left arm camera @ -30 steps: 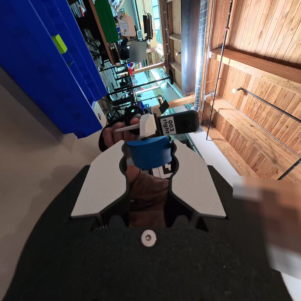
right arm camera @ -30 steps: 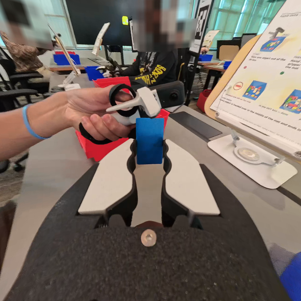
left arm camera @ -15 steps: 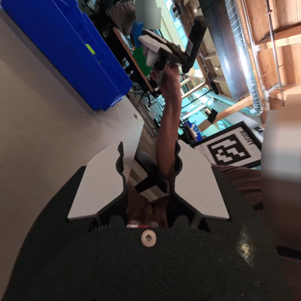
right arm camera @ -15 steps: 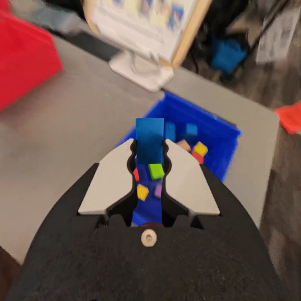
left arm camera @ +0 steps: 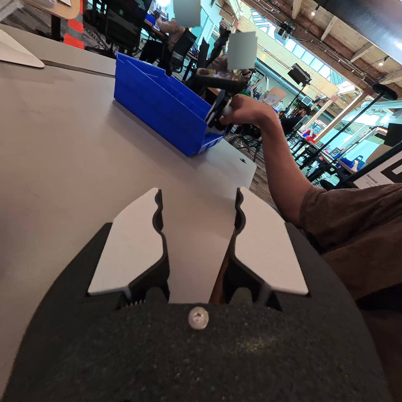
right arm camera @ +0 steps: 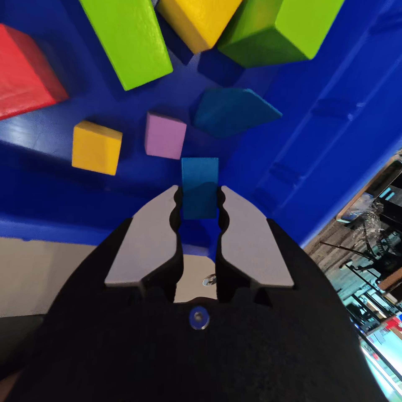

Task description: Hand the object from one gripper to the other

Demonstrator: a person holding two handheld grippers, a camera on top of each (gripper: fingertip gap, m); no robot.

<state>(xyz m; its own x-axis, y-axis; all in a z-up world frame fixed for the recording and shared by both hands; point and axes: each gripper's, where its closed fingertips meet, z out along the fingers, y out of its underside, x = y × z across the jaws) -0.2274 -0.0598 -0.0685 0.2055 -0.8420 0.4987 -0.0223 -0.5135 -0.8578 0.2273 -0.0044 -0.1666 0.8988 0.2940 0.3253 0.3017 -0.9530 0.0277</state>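
Note:
My right gripper (right arm camera: 199,192) is shut on a blue block (right arm camera: 199,174) and holds it upright, low inside the blue bin (right arm camera: 326,108), above the bin's floor. In the left wrist view the right gripper (left arm camera: 217,115), held by a hand, reaches down into the far right end of the blue bin (left arm camera: 156,108); its fingertips and the block are hidden by the bin wall. My left gripper (left arm camera: 198,195) is open and empty over the grey table (left arm camera: 76,163), apart from the bin.
Several loose blocks lie in the bin: a red one (right arm camera: 21,76), green ones (right arm camera: 134,39), yellow ones (right arm camera: 95,148), a purple one (right arm camera: 165,136) and a dark blue one (right arm camera: 232,113). The table's edge (left arm camera: 250,180) runs right of the bin. People sit at desks behind.
The left gripper let go of the blue block and drew back over the table. The right gripper carried the block away and down into the blue bin.

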